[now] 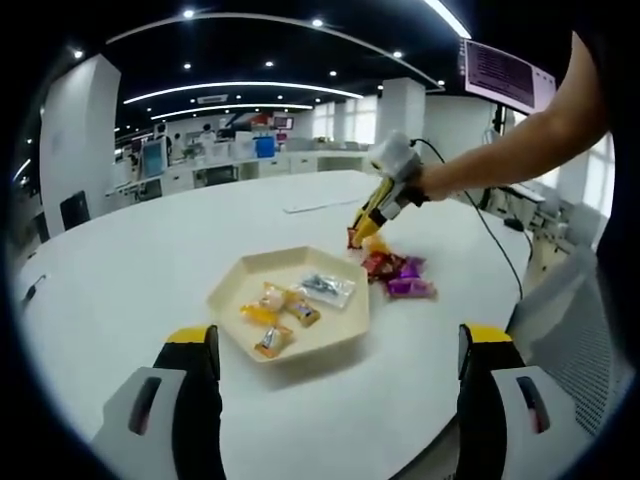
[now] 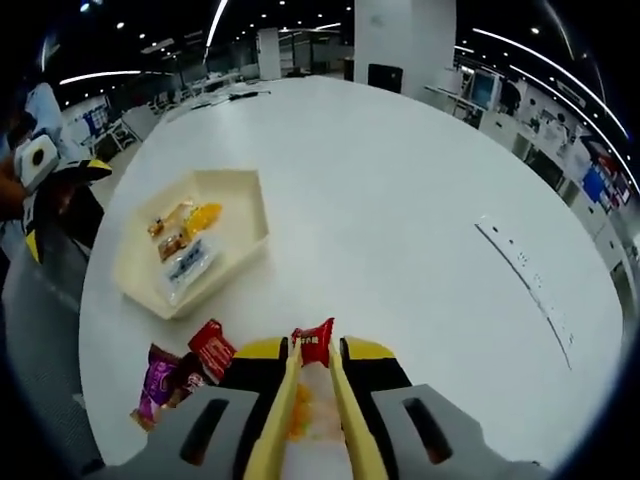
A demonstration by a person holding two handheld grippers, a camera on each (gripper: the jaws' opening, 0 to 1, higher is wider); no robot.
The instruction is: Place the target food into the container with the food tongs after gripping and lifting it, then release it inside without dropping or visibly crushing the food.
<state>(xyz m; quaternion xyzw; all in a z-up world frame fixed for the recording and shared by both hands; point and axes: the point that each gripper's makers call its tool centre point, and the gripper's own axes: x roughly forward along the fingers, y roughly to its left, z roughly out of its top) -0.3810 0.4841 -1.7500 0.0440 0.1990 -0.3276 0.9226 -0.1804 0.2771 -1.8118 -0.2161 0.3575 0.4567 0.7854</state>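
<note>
The yellow food tongs [image 2: 310,400] are sitting between the jaws of the right gripper [image 2: 312,362], their two arms drawn nearly together and pinching a small red-wrapped snack [image 2: 313,342] at the tips. In the left gripper view the same tongs [image 1: 368,213] are reaching down to the candy pile, and the red packet [image 1: 354,238] is looking barely clear of the white table [image 1: 150,260], if it is clear at all (the contact is too small to judge). Only a corner of the wrapper seems caught, so I judge the grip thin: a quick lift or a swing could be letting the packet slip out short of the tray. Squeezing harder to make up for that is risking a crushed snack.

Just beside the tips, the loose pile of red and purple packets [image 2: 180,375] and an orange sweet [image 2: 300,412] under the tongs are lying close enough to be dragged along or knocked about.

The cream hexagonal tray [image 2: 245,235] is lying near the pile, already holding several wrapped candies [image 1: 280,310], so the carry is short, though a low pass could be clipping its rim.

The left gripper [image 1: 340,370] is hovering wide open and empty over the near edge of the table, just short of the tray.
</note>
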